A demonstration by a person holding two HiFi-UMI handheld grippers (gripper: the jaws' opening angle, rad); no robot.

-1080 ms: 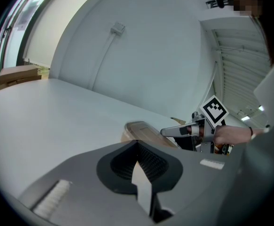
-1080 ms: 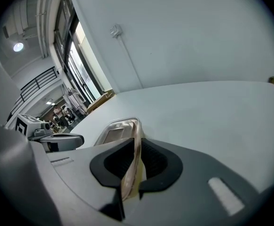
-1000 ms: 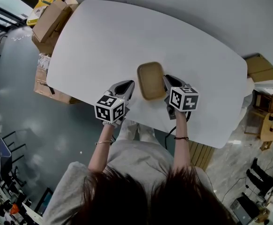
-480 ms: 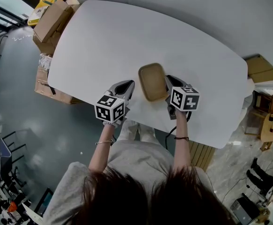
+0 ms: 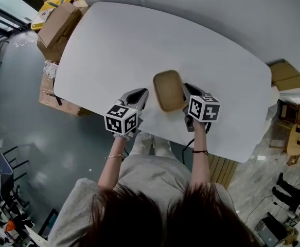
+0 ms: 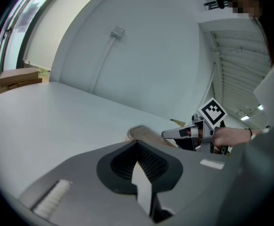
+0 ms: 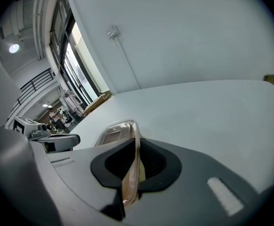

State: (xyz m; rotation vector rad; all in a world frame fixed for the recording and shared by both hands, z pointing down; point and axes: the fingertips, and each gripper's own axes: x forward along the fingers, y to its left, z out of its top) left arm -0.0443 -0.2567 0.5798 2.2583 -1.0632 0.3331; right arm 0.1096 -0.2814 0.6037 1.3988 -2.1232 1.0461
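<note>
A shallow tan tray (image 5: 168, 90) hangs over the white table (image 5: 139, 40) near its front edge. My right gripper (image 5: 184, 89) is shut on the tray's right rim; in the right gripper view the thin rim (image 7: 136, 147) runs between the closed jaws. My left gripper (image 5: 141, 93) hovers a short way left of the tray, not touching it, jaws together with nothing between them. In the left gripper view the tray (image 6: 141, 133) and the right gripper (image 6: 174, 133) lie ahead to the right. The right gripper view shows the left gripper (image 7: 61, 140) at its left.
Cardboard boxes (image 5: 57, 22) stand on the floor off the table's far left corner, and another box (image 5: 286, 73) sits at the right. A cable and socket (image 6: 118, 30) run down the white wall behind the table. A slatted radiator (image 6: 240, 65) is at the right.
The tray and the right gripper have drifted very slightly to the right. The left gripper has barely moved and stays closed.
</note>
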